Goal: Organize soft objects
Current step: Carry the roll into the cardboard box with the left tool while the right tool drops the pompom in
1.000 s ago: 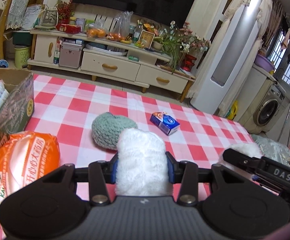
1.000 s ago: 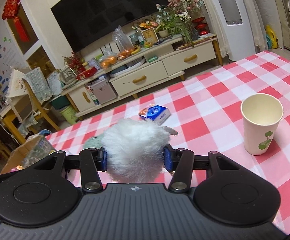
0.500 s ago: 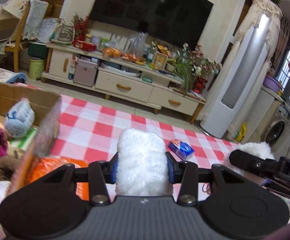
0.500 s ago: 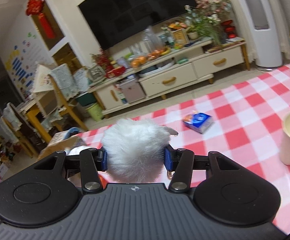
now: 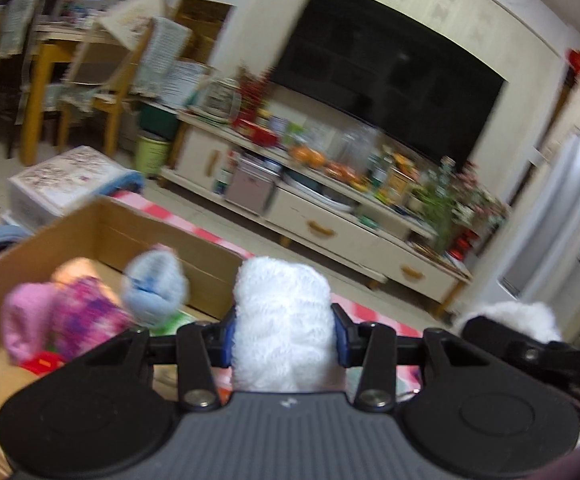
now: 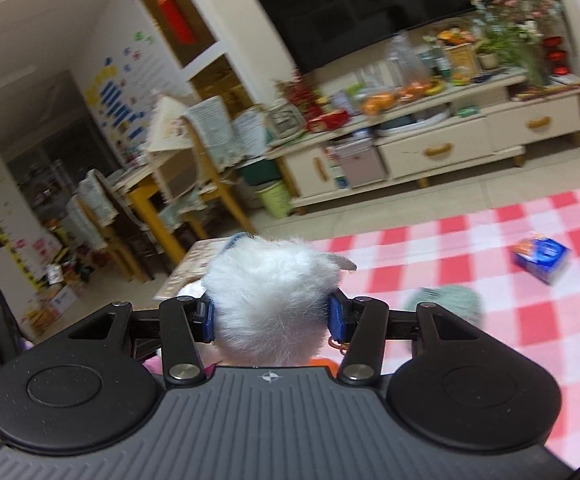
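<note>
Transport stage of the sorting task, with both tools loaded. The left gripper [image 5: 284, 338] is closed on a white plush roll [image 5: 284, 320], carried upright between the blue pads beside the open cardboard box [image 5: 102, 232]. The right gripper [image 6: 272, 316] is clamped on a white fluffy toy [image 6: 270, 296] with long, loose fur and a small grey tab projecting at its upper right.

Inside the box, a pale blue knitted item [image 5: 156, 284] and a pink-purple knitted item [image 5: 66, 316] are seen lying together; blur hides finer detail. On the checked tablecloth [image 6: 469, 248], a grey-green knitted item [image 6: 449, 300] and a small blue carton [image 6: 541, 256] remain well apart.

The next move is judged to call for each load to be brought over the box opening, lowered clear of the cardboard wall, and released by parting the fingers.
</note>
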Demonstrator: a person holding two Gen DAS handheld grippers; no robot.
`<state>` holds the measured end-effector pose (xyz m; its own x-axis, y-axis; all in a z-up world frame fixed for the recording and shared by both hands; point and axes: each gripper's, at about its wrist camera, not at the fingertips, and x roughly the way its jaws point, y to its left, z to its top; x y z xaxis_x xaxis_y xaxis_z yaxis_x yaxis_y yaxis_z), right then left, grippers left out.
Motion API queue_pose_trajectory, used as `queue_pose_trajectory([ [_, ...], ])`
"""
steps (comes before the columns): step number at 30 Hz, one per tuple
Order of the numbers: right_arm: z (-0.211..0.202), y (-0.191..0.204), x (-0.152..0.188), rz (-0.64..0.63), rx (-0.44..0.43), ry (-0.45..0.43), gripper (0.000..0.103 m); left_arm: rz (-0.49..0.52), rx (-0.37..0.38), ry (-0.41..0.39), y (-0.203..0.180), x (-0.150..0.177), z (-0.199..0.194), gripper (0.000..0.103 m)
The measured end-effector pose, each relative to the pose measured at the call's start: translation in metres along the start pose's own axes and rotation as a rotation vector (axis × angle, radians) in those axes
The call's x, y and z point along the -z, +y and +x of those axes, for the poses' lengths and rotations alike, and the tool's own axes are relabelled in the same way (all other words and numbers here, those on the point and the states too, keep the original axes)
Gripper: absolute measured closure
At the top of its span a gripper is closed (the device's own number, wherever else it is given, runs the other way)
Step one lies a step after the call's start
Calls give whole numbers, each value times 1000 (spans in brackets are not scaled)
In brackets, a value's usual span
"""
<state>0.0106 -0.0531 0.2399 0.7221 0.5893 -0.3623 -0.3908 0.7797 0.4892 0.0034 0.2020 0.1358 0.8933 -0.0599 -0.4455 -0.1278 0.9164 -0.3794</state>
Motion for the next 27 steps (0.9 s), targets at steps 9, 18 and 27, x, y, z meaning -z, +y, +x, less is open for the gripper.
queue_pose_trajectory([
  [9,56,43,-10,-75,-122,39,40,-78,-176,-16,57,-20,2,60],
  [18,119,60,9,-80,-150,130,40,-103,-229,61,87,-19,7,60],
  [27,155,54,28,-47,-116,226,13,-98,-247,112,95,-14,9,60],
])
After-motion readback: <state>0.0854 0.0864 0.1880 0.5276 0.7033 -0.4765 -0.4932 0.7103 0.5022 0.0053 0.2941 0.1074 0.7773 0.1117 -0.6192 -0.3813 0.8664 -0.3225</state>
